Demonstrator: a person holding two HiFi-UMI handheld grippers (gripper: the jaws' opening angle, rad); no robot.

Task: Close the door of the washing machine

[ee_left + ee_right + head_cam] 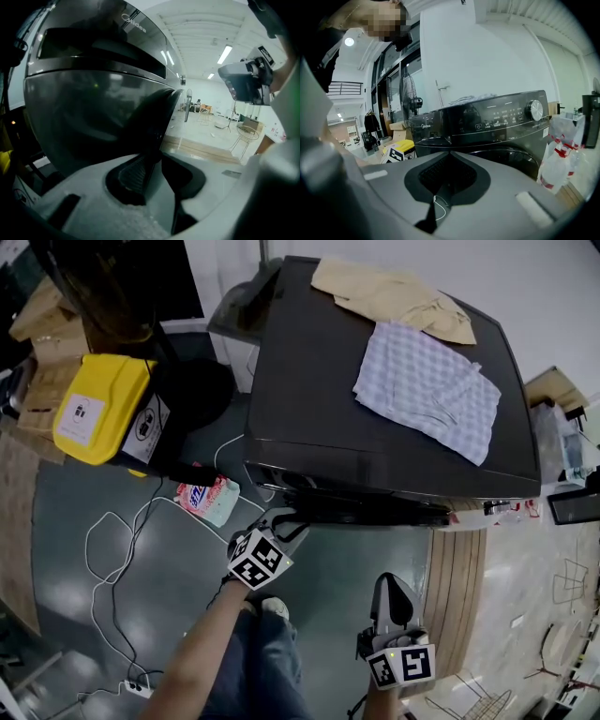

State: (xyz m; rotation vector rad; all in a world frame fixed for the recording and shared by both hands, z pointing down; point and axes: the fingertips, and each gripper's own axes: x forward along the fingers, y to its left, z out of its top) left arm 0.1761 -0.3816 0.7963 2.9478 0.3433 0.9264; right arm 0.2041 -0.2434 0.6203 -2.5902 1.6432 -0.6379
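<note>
**Head view.** The person's leg in jeans (261, 662) is nearest, at the bottom edge. The left gripper (284, 523) points at the lower front of the washing machine (309, 381). Its tips are just beside the door (375, 510), which shows as a dark band below the machine's top edge. The right gripper (393, 585) hangs to the lower right, apart from the machine. A beige cloth (394, 296) and a checked cloth (427, 390) lie on the machine's top. A yellow box (98, 409) stands to the left, and a white cable (112, 549) trails over the floor.

**Left gripper view.** The jaws are spread, with a narrow gap between them. The door's dark curved rim runs down to that gap, right beside the ribbed left pad. Whether the pad touches the rim cannot be told.

**Right gripper view.** The jaws are pressed together with nothing between them. The machine stands ahead. Its round door lies against the front, below the control panel. Spray bottles (560, 150) stand at the right.
</note>
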